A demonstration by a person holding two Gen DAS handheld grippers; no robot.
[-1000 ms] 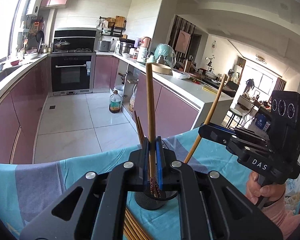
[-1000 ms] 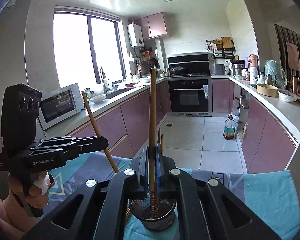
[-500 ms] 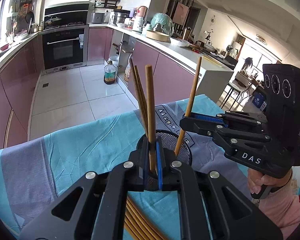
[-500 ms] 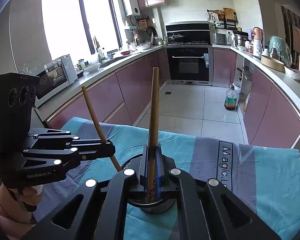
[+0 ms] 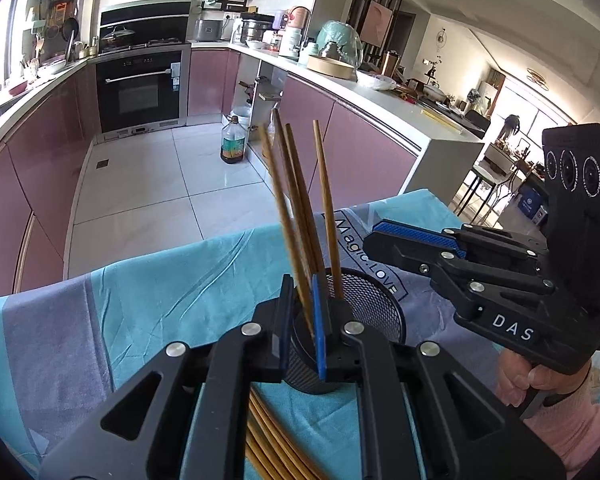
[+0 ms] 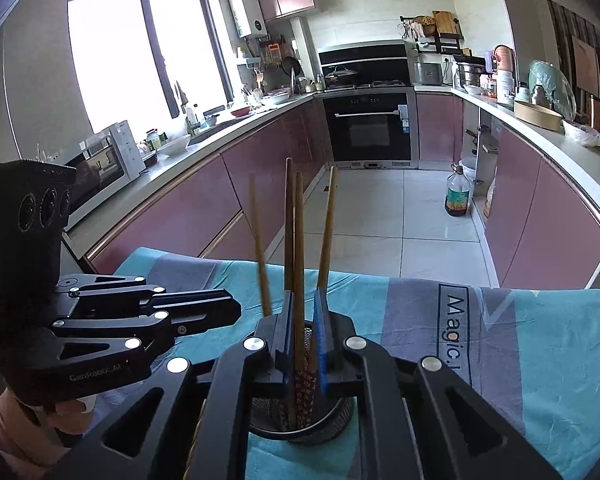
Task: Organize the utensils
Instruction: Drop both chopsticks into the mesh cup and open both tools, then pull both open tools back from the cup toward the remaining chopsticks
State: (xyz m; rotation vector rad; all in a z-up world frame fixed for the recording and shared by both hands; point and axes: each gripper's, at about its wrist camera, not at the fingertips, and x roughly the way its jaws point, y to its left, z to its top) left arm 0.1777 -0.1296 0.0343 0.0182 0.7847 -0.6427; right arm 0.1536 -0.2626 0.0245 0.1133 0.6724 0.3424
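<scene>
Kitchen: pink cabinets and an oven behind; a blue cloth (image 5: 160, 292) covers the table.
Chopsticks (image 5: 296, 200): four stand leaning in the mesh holder (image 5: 376, 312).
Loose chopsticks (image 5: 268, 440): lying on the cloth.
Left tool (image 5: 300, 292): I see narrow jaws, nothing pinched.
Right tool (image 6: 303, 300): likewise narrow, gripping nothing.

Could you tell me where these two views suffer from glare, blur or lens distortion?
Right wrist view: the window is blown out to white, and the counter edges bow with the fisheye. One chopstick is smeared by motion. Left wrist view: the chopsticks in the mesh holder look softly blurred, the far room's window is overexposed, and the frame corners are vignetted dark.
</scene>
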